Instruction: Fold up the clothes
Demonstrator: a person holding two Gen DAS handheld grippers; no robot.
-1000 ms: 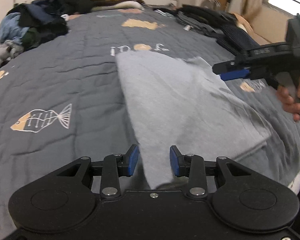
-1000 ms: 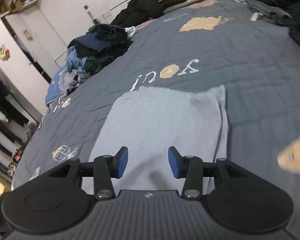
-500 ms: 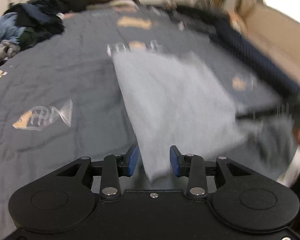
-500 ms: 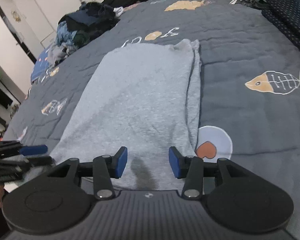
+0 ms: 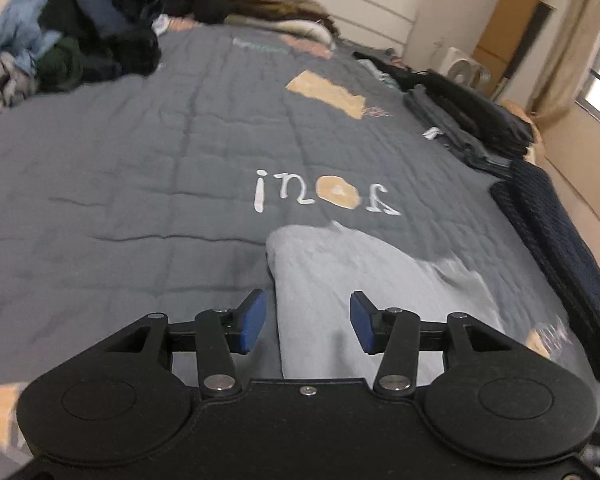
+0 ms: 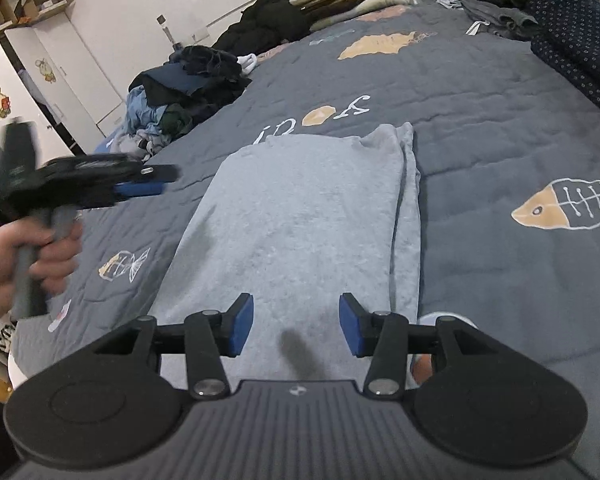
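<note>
A light grey garment (image 6: 308,216) lies folded lengthwise on the grey quilted bed cover (image 6: 500,120), with a narrow strip of fabric showing along its right edge. My right gripper (image 6: 296,330) hovers open over its near end, with nothing between the pads. A hand (image 6: 32,256) holds my left gripper (image 6: 160,178) in the air, left of the garment. In the left wrist view the left gripper (image 5: 308,320) has its jaws opening. They are empty, and the garment (image 5: 360,280) lies on the bed below them.
A heap of unfolded clothes (image 6: 180,92) sits at the far left of the bed. Folded dark clothes (image 5: 472,120) and a dark dotted blanket (image 5: 560,248) line the right edge. White wardrobes (image 6: 40,80) stand at the left.
The left gripper has swung forward toward the garment's far end and its jaws have widened. The grey fabric that stood between its pads now lies flat. The right gripper drew back a little.
</note>
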